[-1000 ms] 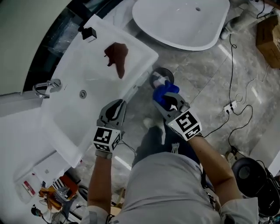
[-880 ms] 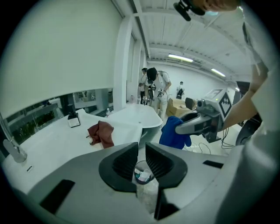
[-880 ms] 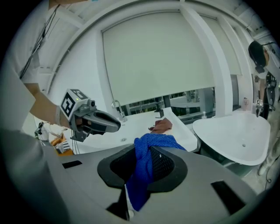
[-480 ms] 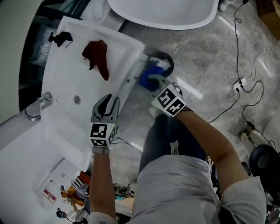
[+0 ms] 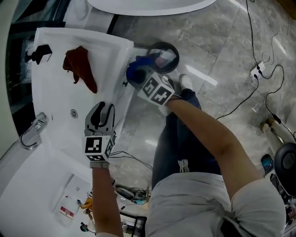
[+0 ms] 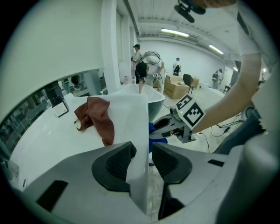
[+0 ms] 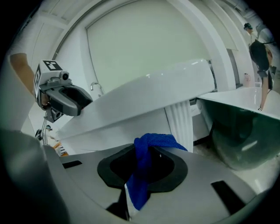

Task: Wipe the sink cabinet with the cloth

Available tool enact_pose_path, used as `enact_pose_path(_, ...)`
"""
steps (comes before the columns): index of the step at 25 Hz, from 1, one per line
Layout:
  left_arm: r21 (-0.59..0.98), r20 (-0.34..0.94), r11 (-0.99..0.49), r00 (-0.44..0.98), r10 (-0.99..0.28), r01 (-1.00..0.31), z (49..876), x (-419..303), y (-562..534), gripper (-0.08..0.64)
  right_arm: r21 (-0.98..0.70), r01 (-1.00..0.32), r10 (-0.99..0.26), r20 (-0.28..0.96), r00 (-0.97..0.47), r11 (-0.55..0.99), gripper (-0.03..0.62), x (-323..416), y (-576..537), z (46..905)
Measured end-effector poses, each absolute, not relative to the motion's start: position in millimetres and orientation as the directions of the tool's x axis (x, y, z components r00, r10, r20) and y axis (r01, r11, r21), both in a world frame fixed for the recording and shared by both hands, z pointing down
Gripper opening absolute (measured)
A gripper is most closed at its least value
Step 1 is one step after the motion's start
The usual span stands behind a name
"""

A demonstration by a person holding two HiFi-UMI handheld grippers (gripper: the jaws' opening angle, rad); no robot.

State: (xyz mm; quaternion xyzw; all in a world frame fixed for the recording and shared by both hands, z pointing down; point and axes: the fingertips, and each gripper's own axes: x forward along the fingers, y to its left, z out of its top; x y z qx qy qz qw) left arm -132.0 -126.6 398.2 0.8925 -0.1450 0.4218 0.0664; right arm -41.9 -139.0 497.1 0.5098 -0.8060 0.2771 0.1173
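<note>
The white sink cabinet (image 5: 53, 99) fills the left of the head view, with a faucet (image 5: 30, 132) and a drain (image 5: 74, 113). A rust-brown cloth (image 5: 79, 67) lies crumpled on its top near the far end. My right gripper (image 5: 138, 76) is shut on a blue cloth (image 5: 133, 69) and holds it against the cabinet's front face near the far corner. In the right gripper view the blue cloth (image 7: 146, 153) hangs bunched between the jaws. My left gripper (image 5: 101, 109) sits over the cabinet's front edge (image 6: 145, 131), its jaws a little apart and straddling the edge line with nothing clamped.
A dark round bin (image 5: 164, 55) stands on the grey floor right beside the right gripper. A white bathtub (image 5: 143, 4) lies beyond it. A small black object (image 5: 39, 53) sits at the cabinet's far corner. Cables (image 5: 259, 69) trail over the floor at the right.
My right gripper has carried the blue cloth from the floor side near the bin up against the cabinet's front by the far corner. The left gripper has stayed on the front edge.
</note>
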Motion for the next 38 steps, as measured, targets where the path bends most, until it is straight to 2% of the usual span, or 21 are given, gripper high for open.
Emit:
enact_pose_path(12,-0.113,0.774,-0.947,0.571,-0.273,-0.301,415,-125,-138,0.192,-0.367,-0.878,-0.743,0.484,-0.462,0.307,0.072,-45,-169,546)
enact_pose_path(38,-0.077,0.768,-0.952,0.591,-0.247,-0.297,416,-122,-140,0.225,-0.401,-0.883,-0.634,0.623,-0.459,0.245,0.072,-55,-173,675)
